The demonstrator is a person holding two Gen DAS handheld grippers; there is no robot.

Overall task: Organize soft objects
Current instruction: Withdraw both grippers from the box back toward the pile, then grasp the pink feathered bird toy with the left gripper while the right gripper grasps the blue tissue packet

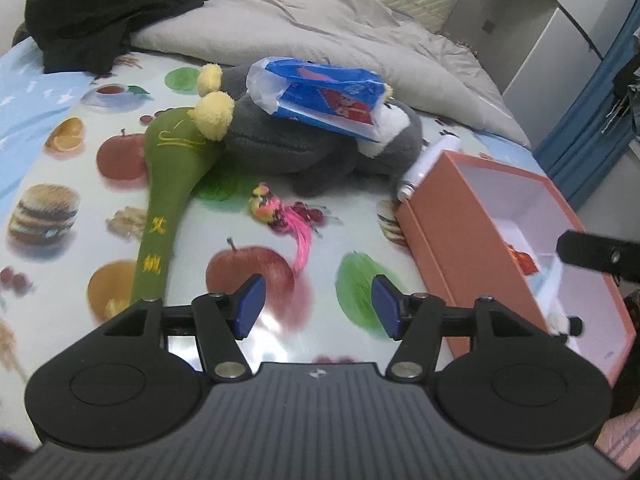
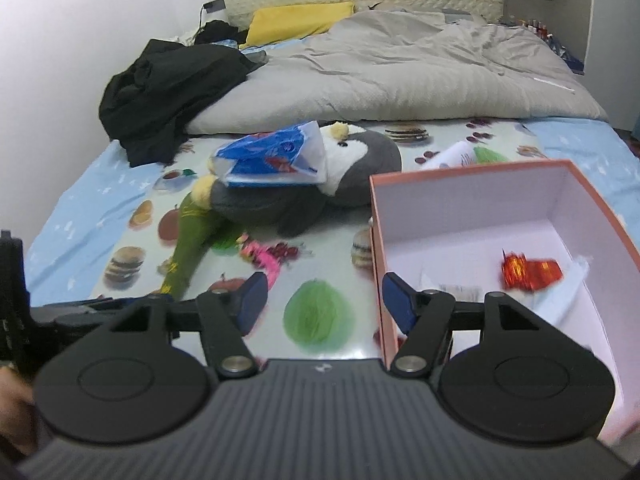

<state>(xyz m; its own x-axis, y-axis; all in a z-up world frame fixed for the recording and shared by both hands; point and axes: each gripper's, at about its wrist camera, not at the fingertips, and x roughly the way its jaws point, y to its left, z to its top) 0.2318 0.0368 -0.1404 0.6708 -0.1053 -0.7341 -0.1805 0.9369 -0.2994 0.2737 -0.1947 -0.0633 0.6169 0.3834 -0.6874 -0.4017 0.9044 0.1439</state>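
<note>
Jaws: both apart, empty | surface: fruit-print sheet (image 1: 320, 208) | room: bed, grey duvet (image 2: 400, 72)

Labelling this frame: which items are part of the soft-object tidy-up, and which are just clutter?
Job: grey plush penguin, green plush mallet, pink tassel charm, blue plastic bag, orange box.

Lying about: grey duvet, black clothing, yellow pillow, white tube.

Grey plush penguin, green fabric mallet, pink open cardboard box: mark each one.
Grey plush penguin (image 1: 280, 136): left wrist view, grey body.
Green fabric mallet (image 1: 172, 168): left wrist view, neck below head.
Pink open cardboard box (image 2: 378, 240): right wrist view, left wall.
</note>
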